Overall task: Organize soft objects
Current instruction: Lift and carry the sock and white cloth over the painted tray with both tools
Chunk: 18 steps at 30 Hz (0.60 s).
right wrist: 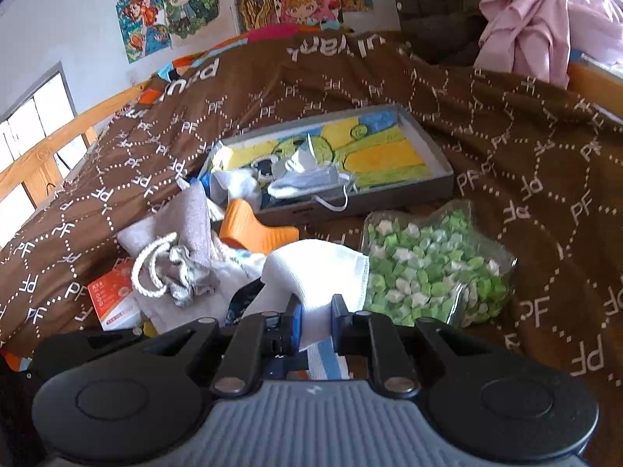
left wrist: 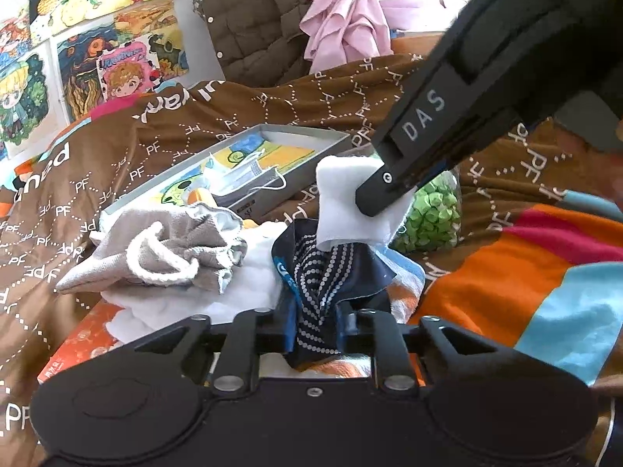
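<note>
Two grippers each pinch one cloth. The left gripper (left wrist: pixel 317 329) clamps a dotted navy cloth (left wrist: pixel 331 268). The right gripper (right wrist: pixel 315 321) clamps a white sock (right wrist: pixel 315 272) beside the star bag (right wrist: pixel 432 272).

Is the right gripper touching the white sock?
Touching. In the right wrist view, the right gripper is pinched shut on the white sock; the cloth passes straight between its fingers.

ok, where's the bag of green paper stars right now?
The bag of green paper stars lies on the brown blanket, right of centre in the right wrist view, just in front of the grey tray and beside the white sock in the right claw.
</note>
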Each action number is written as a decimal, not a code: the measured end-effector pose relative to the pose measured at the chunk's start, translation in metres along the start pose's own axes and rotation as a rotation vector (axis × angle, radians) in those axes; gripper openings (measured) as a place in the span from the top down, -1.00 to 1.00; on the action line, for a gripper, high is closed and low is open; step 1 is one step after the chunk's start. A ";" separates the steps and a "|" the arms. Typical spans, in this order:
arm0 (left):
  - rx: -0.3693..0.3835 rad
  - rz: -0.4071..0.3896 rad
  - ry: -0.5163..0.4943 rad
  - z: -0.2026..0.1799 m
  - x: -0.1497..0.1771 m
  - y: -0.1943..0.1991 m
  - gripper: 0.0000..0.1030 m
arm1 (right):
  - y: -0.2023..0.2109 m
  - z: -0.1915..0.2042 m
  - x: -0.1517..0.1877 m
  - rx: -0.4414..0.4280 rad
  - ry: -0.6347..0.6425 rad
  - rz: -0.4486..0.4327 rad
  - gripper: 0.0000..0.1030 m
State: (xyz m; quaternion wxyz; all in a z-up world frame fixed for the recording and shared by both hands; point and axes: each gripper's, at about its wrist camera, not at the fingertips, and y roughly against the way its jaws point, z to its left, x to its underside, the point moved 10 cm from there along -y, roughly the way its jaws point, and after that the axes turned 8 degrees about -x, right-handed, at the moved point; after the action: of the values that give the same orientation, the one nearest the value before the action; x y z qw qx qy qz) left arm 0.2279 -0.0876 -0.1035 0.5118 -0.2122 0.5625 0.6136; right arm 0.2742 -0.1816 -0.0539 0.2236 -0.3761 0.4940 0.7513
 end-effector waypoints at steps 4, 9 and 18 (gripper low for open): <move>0.000 -0.019 0.014 0.000 -0.002 0.005 0.78 | 0.013 -0.002 -0.008 0.017 0.014 -0.059 0.68; -0.016 -0.075 0.047 0.005 -0.013 0.015 0.80 | 0.036 -0.006 -0.020 0.031 0.016 -0.162 0.68; -0.038 -0.177 0.228 0.034 -0.050 0.044 0.80 | 0.053 -0.010 -0.036 0.030 -0.004 -0.290 0.68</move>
State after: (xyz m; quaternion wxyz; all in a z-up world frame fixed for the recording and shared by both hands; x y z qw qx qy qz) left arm 0.2195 -0.0692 -0.0314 0.4925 -0.3388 0.5847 0.5485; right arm 0.2629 -0.2115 0.0026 0.3363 -0.4388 0.4452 0.7044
